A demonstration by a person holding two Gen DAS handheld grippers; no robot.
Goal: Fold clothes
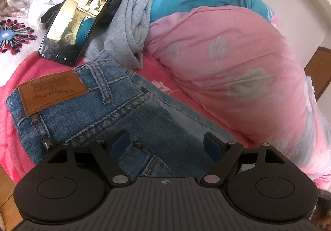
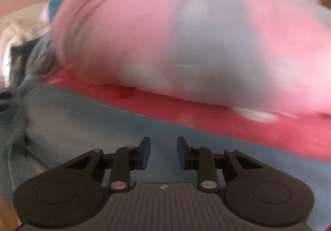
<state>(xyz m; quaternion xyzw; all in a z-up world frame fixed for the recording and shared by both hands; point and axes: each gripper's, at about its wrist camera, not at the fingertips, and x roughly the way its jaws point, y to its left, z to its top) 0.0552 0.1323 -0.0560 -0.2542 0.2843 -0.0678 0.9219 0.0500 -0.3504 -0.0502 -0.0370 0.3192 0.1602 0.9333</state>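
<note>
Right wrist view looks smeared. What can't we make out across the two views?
- Right wrist view: motion blur smears the pink quilt; its print is unreadable.
- Right wrist view: the jeans are blurred; seams and fold state are unclear.
- Left wrist view: the left claw body covers the jeans' lower part; legs are cut off.
- Left wrist view: the phone screen content is too small.
- Left wrist view: the grey garment is bunched; its type is unclear.
</note>
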